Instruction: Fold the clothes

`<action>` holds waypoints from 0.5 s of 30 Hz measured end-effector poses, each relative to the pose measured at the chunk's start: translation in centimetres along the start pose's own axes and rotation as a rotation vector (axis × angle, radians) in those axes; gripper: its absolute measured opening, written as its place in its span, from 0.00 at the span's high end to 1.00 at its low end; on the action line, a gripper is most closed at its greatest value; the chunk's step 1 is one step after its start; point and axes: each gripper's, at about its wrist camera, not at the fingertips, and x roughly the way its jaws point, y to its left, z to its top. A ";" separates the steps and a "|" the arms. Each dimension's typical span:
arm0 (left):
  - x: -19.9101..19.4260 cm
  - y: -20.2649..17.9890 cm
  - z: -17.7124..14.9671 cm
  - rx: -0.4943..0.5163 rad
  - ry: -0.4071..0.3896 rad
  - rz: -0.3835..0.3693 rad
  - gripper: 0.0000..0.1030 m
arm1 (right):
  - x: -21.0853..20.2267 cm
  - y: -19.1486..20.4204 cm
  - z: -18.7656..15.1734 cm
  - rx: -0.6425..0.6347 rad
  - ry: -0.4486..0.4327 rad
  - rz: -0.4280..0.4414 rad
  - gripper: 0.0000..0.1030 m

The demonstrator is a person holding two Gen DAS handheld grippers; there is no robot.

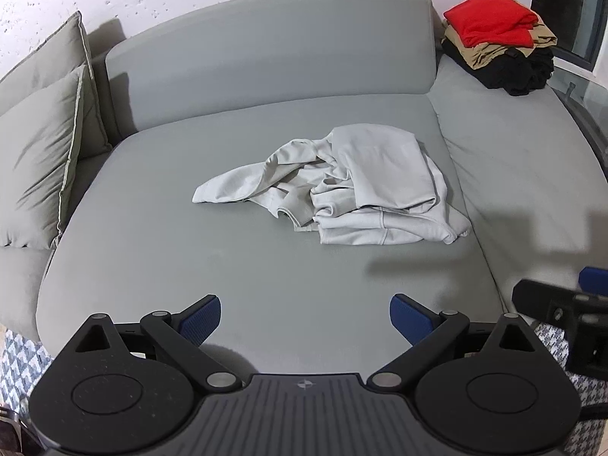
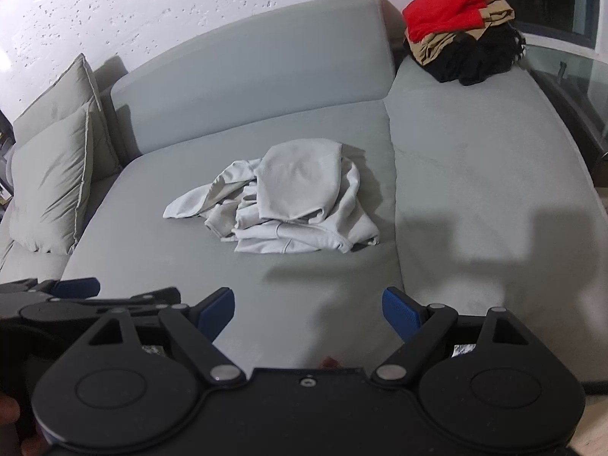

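Grey hoodie (image 1: 353, 186) lies crumpled on sofa (image 1: 228, 273) — both claws spread.

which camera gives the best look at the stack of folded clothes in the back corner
The left wrist view: the stack is sharper there, with red, tan and black layers distinct. In the right wrist view the stack is softer and more distorted.
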 end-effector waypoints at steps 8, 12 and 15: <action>0.3 -0.3 -0.4 0.027 0.025 -0.015 0.04 | -0.2 0.1 0.1 -0.026 -0.036 -0.039 0.16; 0.4 0.1 -0.9 0.023 0.012 -0.015 0.04 | -0.1 0.7 0.0 -0.023 -0.002 -0.035 0.15; 0.4 0.2 -0.9 0.020 0.016 -0.013 0.04 | 0.0 0.9 0.2 -0.021 0.024 -0.028 0.14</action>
